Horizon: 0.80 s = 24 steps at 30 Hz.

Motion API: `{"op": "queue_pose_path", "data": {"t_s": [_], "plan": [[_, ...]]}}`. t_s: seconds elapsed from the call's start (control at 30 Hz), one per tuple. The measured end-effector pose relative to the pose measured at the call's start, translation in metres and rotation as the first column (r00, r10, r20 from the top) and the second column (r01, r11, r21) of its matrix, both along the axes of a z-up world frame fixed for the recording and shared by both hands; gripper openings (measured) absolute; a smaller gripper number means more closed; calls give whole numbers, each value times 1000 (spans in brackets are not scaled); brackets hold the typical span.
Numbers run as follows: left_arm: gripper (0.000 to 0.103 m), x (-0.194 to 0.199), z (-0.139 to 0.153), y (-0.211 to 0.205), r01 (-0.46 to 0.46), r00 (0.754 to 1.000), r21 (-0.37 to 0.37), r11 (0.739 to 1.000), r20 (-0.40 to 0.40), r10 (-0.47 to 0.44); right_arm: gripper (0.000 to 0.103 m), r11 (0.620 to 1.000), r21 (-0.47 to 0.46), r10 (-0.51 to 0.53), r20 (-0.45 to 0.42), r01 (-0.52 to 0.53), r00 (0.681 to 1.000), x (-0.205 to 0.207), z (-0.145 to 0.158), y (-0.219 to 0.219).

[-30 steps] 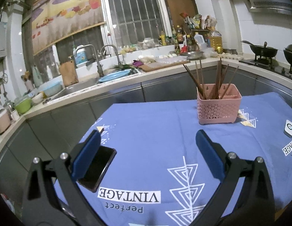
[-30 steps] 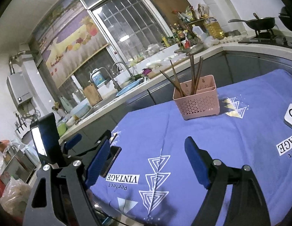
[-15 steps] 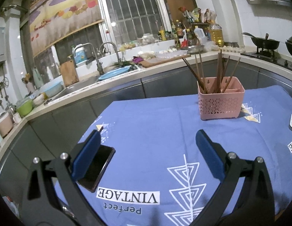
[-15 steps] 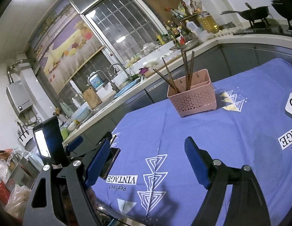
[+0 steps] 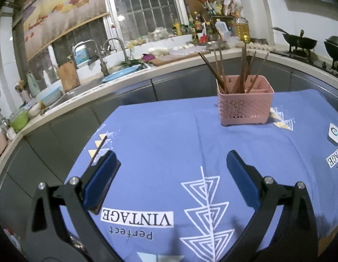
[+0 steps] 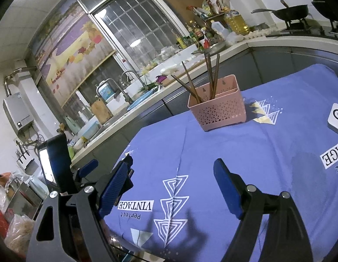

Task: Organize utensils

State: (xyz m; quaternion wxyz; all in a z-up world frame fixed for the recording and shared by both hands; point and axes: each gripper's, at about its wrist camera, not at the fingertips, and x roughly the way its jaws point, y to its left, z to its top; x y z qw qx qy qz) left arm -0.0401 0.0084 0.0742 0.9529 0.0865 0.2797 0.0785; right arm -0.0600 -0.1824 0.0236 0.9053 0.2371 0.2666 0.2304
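Observation:
A pink perforated utensil basket (image 5: 245, 104) stands on the blue tablecloth (image 5: 169, 139) at the far side, with several dark brown chopsticks (image 5: 241, 72) upright in it. It also shows in the right wrist view (image 6: 219, 107). One loose chopstick (image 5: 99, 150) lies on the cloth by the left edge, just beyond my left gripper's left finger. My left gripper (image 5: 171, 179) is open and empty above the cloth's near part. My right gripper (image 6: 173, 187) is open and empty, with the left gripper's blue fingers (image 6: 88, 168) beside it.
A dark phone (image 5: 108, 187) lies partly hidden behind my left finger. A white device (image 6: 337, 118) sits at the cloth's right edge. A kitchen counter with sink (image 5: 116, 74), bottles and woks (image 5: 299, 41) curves behind the table.
Both grippers have shifted slightly; the basket sits a bit closer in the left view and the loose chopstick has come into view by the left finger. Both jaws stay open.

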Motion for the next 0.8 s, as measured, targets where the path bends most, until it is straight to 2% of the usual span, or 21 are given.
{"op": "queue_pose_path", "data": {"t_s": [0.8], "plan": [[97, 1, -7, -11, 30, 999, 0, 1000, -31, -30, 81, 1000, 0, 7, -32, -7, 999, 8, -11, 2]]}}
